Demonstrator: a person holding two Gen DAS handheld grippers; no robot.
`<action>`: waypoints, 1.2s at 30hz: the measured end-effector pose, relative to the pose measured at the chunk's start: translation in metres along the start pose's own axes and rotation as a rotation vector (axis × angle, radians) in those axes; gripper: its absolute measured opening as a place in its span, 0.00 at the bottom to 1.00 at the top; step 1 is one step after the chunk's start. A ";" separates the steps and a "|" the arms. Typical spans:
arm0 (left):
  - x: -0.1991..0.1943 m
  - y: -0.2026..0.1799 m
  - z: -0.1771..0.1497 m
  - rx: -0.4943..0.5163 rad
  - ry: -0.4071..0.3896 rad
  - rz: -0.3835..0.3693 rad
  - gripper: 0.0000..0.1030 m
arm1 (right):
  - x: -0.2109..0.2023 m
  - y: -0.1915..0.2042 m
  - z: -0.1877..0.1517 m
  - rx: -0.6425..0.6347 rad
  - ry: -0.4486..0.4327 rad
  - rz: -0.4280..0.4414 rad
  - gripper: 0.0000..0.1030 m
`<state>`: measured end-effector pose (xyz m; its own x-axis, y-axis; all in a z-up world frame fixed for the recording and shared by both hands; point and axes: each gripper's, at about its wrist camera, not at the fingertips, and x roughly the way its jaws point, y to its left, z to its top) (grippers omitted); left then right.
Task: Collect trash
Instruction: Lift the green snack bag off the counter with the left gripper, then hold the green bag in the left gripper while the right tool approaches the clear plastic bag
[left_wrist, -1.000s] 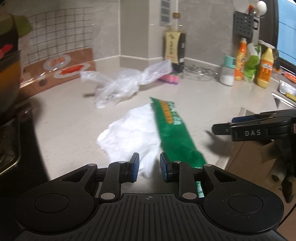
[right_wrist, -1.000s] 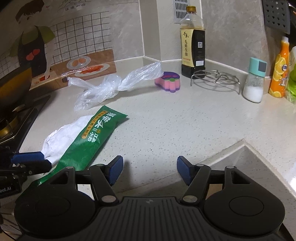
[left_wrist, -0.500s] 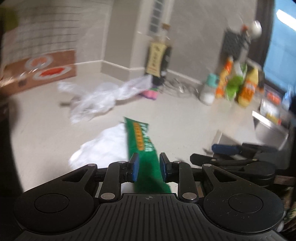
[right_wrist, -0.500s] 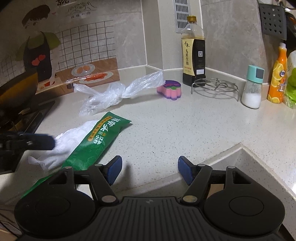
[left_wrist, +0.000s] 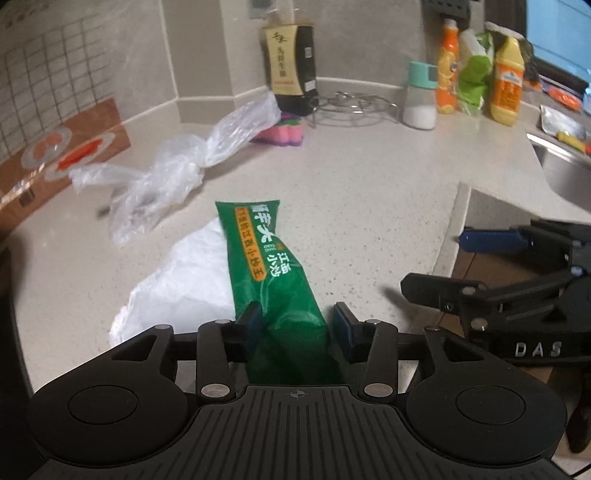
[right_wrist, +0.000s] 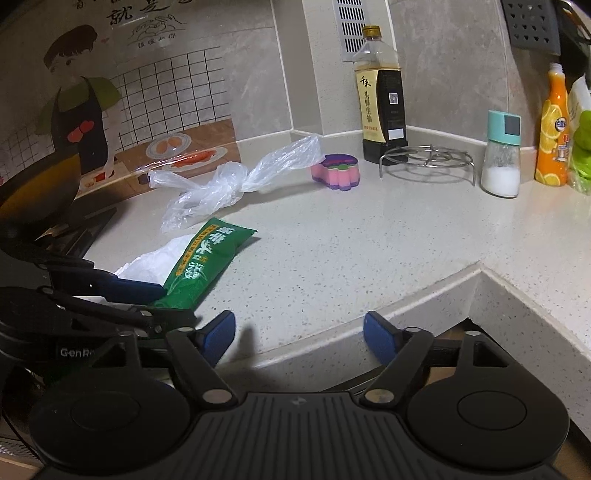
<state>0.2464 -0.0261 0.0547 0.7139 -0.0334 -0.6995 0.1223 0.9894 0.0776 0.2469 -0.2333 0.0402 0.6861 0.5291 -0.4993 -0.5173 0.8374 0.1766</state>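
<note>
Left hand-held gripper (left_wrist: 295, 321) astride green wrapper (left_wrist: 264, 254) on tabletop (left_wrist: 369, 206).
Pads spread beside the wrapper, not clamped; right hand-held gripper (right_wrist: 299, 334) wide apart, holding nothing.

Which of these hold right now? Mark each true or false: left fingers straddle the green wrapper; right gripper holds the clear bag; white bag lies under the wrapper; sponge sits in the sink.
1. The left gripper has its fingers either side of the green wrapper. True.
2. The right gripper holds the clear bag. False: it is open and holds nothing.
3. The white bag lies partly under the wrapper. True.
4. The sponge sits in the sink. False: on the countertop.
</note>
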 end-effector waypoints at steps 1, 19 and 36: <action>0.000 0.002 0.000 -0.011 0.011 0.001 0.47 | 0.000 0.000 -0.001 -0.003 -0.005 0.001 0.78; -0.046 0.055 -0.030 -0.242 -0.181 -0.124 0.15 | -0.033 0.001 0.015 -0.035 -0.128 -0.066 0.78; -0.102 0.146 -0.106 -0.577 -0.577 -0.238 0.14 | 0.061 0.032 0.148 0.057 -0.048 -0.040 0.78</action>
<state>0.1189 0.1368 0.0619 0.9727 -0.1613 -0.1670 0.0548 0.8585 -0.5098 0.3472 -0.1540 0.1408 0.7302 0.4999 -0.4657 -0.4598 0.8638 0.2062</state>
